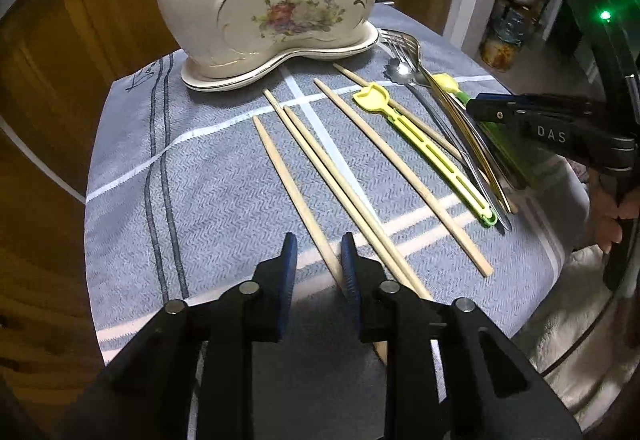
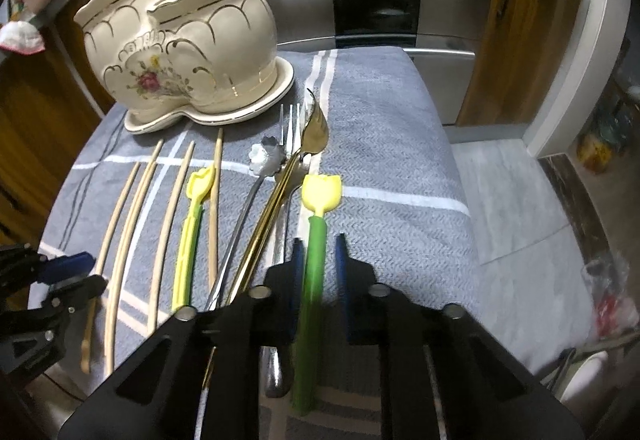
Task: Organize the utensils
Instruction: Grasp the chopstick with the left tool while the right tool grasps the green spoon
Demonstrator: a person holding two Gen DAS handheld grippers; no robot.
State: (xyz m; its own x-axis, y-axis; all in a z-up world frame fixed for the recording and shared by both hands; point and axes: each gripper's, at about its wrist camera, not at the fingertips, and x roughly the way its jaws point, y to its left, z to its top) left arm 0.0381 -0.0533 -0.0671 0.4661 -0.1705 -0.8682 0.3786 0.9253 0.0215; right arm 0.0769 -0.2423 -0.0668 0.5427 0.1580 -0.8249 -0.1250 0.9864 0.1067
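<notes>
Grey striped cloth (image 2: pixel 384 128) covers our worktop, utensils lined up before the holder (image 1: pixel 264 0).

Our left claw (image 1: pixel 316 264) stands apart over a chopstick (image 1: pixel 296 196); our right claw (image 2: pixel 318 260) stands apart around the green spoon (image 2: pixel 314 260), apparently not yet clamped. We should centre each handle between the pads, close firmly, lift level, then drop it upright into the holder, clear of the forks (image 2: pixel 294 132).
</notes>
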